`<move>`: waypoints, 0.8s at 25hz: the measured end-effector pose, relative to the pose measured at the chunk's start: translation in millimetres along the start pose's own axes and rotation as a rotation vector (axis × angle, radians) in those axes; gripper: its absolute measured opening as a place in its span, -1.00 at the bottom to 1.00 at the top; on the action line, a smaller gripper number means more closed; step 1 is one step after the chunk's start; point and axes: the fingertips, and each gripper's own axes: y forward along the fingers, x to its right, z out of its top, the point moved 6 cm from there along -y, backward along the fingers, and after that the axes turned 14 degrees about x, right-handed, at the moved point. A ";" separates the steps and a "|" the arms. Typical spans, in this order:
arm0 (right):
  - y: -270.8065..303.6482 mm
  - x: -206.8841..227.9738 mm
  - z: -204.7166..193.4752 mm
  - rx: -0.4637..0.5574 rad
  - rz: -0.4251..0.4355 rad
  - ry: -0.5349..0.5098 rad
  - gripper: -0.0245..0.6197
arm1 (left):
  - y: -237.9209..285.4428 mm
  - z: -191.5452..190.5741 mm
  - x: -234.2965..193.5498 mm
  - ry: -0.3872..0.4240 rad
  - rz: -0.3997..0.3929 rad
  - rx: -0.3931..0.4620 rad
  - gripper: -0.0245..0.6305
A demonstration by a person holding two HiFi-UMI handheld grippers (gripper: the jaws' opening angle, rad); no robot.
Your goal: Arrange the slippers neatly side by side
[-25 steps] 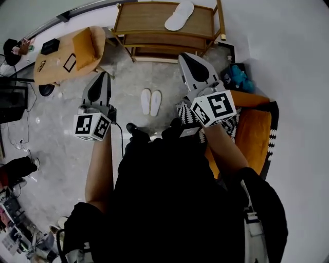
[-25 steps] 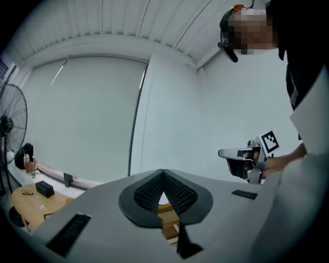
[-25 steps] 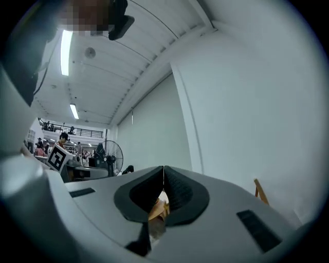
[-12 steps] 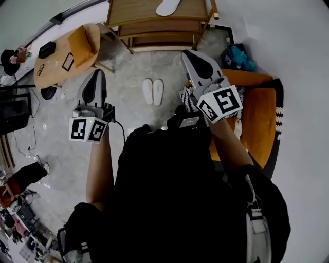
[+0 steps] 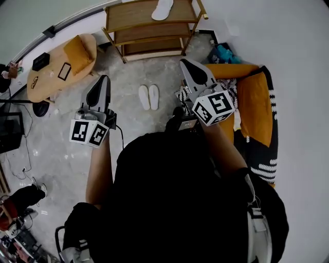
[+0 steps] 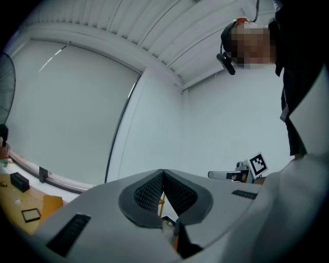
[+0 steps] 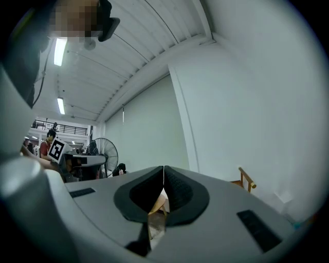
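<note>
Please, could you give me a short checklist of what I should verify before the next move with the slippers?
1. Left tongs shut and empty: ok.
2. Right tongs shut and empty: ok.
3. Two white slippers on the floor lie side by side, parallel: ok.
4. Tongs aimed at a slipper: not ok; both gripper views show walls and ceiling.
5. Third white slipper lies alone on the shelf; its partner: cannot tell.
</note>
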 end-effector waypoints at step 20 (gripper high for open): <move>-102.6 -145.4 -21.7 -0.043 -0.062 0.020 -0.82 | -164.5 1.0 23.8 -0.027 -0.016 -0.049 -0.88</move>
